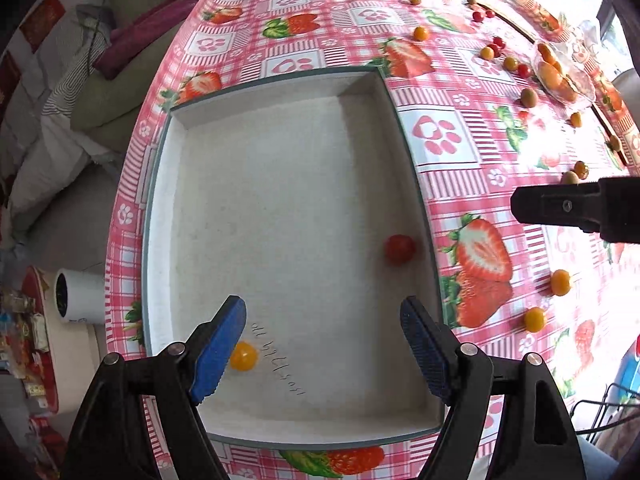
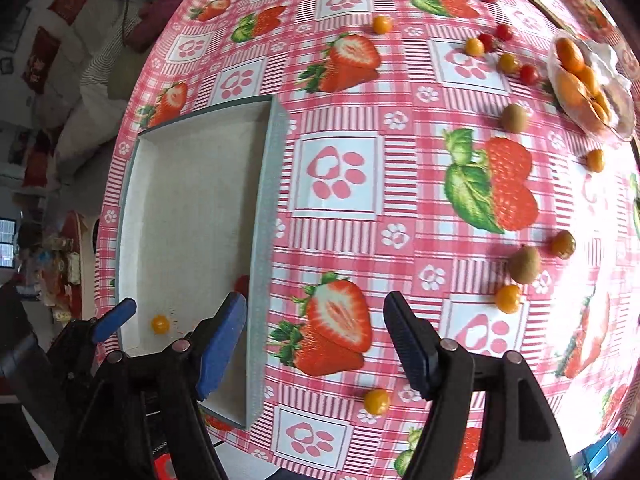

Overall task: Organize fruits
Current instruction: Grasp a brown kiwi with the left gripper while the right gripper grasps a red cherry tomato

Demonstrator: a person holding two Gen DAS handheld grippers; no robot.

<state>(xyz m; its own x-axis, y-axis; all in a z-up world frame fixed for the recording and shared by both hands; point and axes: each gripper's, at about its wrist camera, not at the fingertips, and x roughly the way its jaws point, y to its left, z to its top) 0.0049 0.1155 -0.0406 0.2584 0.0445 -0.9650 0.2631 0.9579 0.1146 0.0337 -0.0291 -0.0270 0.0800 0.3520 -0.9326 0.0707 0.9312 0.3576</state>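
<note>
Red tomato (image 1: 399,249) unobstructed, left view only

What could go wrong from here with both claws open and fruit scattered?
1. The red cherry tomato and orange berry lie loose in the shallow tray; a bump could send them rolling.
2. The right claw, open, might nudge the nearest orange berry away instead of gripping it.

Strawberry-print tablecloth (image 2: 340,208) carries a white tray (image 1: 404,128) — loose small fruits (image 2: 508,298) scattered beside.
</note>
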